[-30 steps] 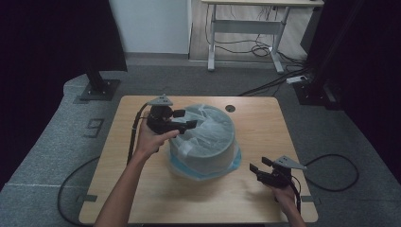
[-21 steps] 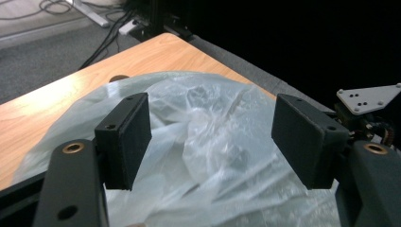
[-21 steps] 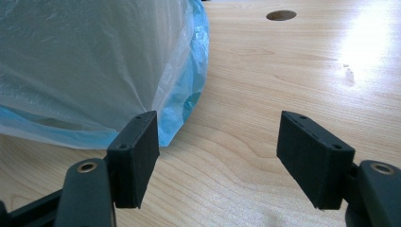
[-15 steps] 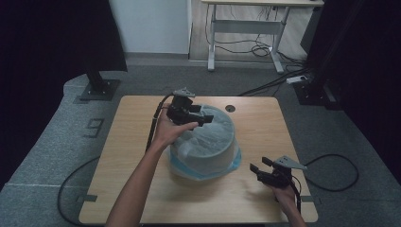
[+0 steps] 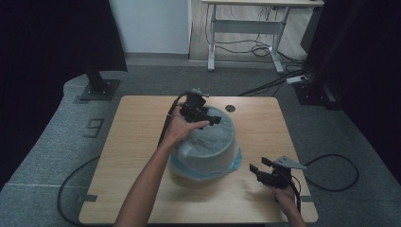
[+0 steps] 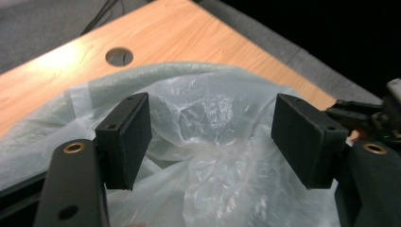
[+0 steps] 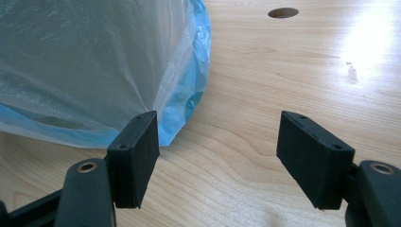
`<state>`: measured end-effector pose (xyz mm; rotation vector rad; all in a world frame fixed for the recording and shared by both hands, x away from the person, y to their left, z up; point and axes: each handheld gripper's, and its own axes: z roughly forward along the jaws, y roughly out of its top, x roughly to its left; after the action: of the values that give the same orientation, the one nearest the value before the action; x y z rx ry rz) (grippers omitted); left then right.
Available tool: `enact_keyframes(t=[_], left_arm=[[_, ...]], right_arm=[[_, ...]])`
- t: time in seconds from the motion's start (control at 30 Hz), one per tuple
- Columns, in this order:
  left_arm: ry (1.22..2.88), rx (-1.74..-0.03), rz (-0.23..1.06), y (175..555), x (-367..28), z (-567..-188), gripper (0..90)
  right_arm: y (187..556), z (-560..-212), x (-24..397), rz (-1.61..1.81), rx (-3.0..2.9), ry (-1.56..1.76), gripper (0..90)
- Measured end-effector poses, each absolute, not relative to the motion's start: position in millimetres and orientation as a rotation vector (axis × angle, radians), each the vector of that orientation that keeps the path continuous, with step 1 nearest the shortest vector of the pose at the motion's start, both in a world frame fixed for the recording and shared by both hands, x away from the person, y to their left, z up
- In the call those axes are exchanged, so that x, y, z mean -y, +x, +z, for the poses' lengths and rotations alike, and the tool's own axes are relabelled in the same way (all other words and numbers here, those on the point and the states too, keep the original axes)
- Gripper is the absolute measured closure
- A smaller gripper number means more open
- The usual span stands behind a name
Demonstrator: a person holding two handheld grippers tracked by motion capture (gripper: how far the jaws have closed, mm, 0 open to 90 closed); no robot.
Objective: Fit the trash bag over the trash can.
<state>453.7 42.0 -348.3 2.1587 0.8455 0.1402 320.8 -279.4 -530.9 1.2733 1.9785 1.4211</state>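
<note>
A round bin (image 5: pixel 208 151) wrapped in a pale, translucent plastic bag (image 5: pixel 213 137) with a blue lower edge stands in the middle of the wooden table (image 5: pixel 132 142). My left gripper (image 5: pixel 213 116) hovers over the bin's far top edge, jaws open. In the left gripper view the crumpled bag (image 6: pixel 208 156) lies just beyond the open left gripper (image 6: pixel 213 137), with nothing pinched. My right gripper (image 5: pixel 257 165) rests low near the table's front right, open. In the right gripper view the right gripper (image 7: pixel 217 151) frames bare wood, with the bag (image 7: pixel 94 61) to its left.
A round cable hole (image 5: pixel 230 108) sits in the table behind the bin. Cables trail from both grippers off the table edges. A black stand base (image 5: pixel 99 87) and a desk frame (image 5: pixel 246 28) stand on the grey floor beyond the table.
My left gripper has travelled to the right from the bin's left side to above its far top. The right gripper has stayed put.
</note>
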Motion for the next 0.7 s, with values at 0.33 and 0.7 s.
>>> enact_keyframes(t=[0.33,0.7], left_arm=[[2.254,-0.905,0.117,462.3,-27.9,-367.5,29.7],[2.335,-0.925,0.108,466.3,-16.6,-378.9,29.6]], right_arm=[[320.6,-530.6,278.9,1.424,-1.981,1.269,29.7],[320.6,-531.2,277.8,1.415,-1.988,1.264,29.7]])
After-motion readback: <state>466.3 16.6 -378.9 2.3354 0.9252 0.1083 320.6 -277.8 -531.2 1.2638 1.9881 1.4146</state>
